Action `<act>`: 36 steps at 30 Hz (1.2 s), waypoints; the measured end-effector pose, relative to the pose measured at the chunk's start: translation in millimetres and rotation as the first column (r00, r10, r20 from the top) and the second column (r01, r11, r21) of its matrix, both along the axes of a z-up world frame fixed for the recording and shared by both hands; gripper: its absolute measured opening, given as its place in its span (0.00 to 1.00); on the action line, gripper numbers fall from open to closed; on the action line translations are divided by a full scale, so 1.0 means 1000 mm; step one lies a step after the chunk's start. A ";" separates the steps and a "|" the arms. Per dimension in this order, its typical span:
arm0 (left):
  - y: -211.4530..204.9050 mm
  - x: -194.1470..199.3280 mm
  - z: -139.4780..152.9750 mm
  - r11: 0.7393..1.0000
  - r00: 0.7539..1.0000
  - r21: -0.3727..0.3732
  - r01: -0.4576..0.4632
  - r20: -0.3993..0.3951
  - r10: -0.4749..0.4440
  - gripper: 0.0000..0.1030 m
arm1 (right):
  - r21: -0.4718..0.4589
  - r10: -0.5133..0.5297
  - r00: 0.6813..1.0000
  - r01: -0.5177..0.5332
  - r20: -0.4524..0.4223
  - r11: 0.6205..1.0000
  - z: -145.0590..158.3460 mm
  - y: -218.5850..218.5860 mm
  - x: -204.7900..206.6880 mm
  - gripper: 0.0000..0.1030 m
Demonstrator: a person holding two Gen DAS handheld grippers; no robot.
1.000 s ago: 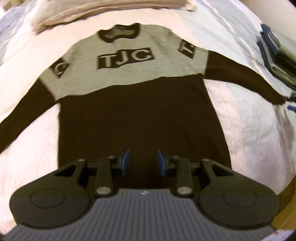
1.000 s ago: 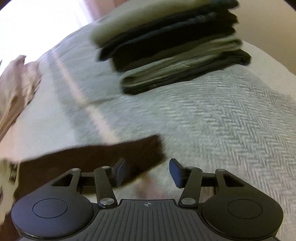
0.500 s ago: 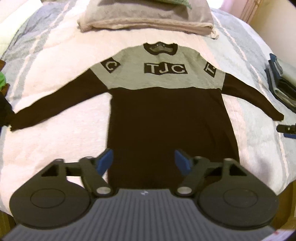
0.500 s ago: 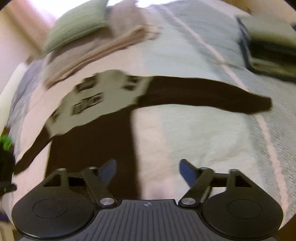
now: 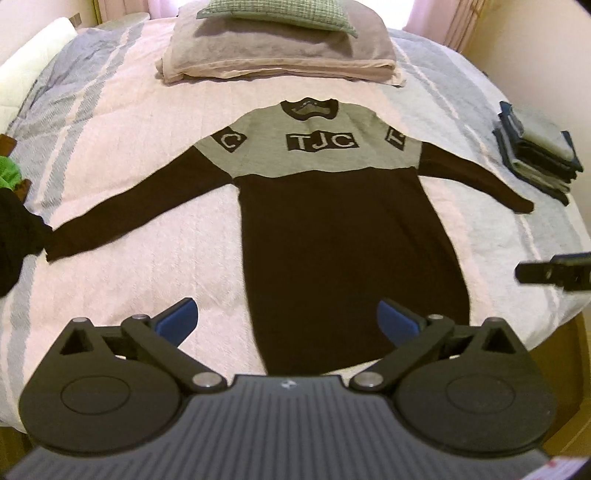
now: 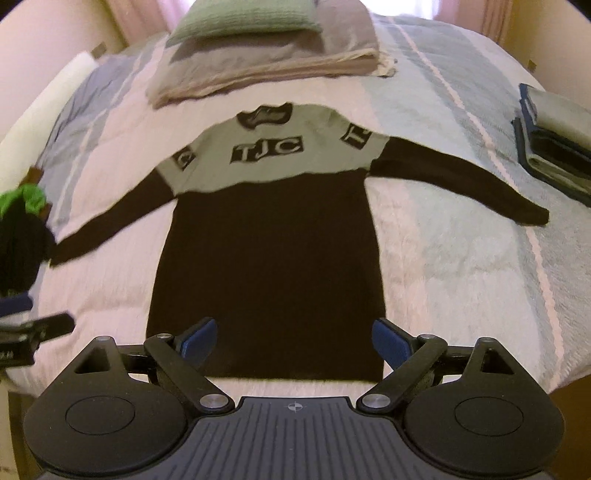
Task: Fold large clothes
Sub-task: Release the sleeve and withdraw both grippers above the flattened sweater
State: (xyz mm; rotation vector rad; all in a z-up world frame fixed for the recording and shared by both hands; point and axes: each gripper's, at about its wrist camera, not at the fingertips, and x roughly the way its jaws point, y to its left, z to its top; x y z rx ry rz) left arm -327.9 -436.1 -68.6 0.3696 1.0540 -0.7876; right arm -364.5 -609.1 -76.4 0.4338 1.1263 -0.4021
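Note:
A long-sleeved sweater (image 5: pixel 347 236) (image 6: pixel 266 251) lies flat and face up on the bed, black below, grey across the chest with "TJC" lettering, both sleeves spread out to the sides. My left gripper (image 5: pixel 288 319) hovers open above the sweater's hem, nothing between its blue pads. My right gripper (image 6: pixel 293 341) is also open, held over the hem with nothing in it. The tip of the right gripper (image 5: pixel 554 271) shows at the right edge of the left wrist view, and the left one (image 6: pixel 33 326) at the left edge of the right wrist view.
A folded beige blanket (image 5: pixel 277 55) with a green cushion (image 5: pixel 277 14) lies at the head of the bed. A stack of folded clothes (image 5: pixel 539 155) (image 6: pixel 557 136) sits at the right side. Dark and green garments (image 5: pixel 14 206) are piled at the left edge.
Both grippers pulled back from the sweater toward the foot of the bed and opened wider. The right one swung from the sleeve cuff and clothes stack to face the whole sweater.

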 end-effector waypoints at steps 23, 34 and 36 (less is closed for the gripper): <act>-0.014 -0.015 -0.016 0.999 0.998 0.037 0.035 -0.046 -0.033 0.99 | 0.013 0.036 0.998 -0.035 -0.052 0.999 -0.016 0.012 -0.008 0.86; -0.014 -0.019 -0.020 0.999 0.998 0.045 0.019 -0.063 -0.017 0.99 | 0.020 0.068 0.997 -0.067 -0.048 0.998 -0.020 0.013 0.000 0.86; -0.014 -0.020 -0.020 0.999 0.998 0.045 0.012 -0.064 -0.009 0.99 | 0.024 0.077 0.996 -0.076 -0.045 0.997 -0.020 0.012 0.003 0.86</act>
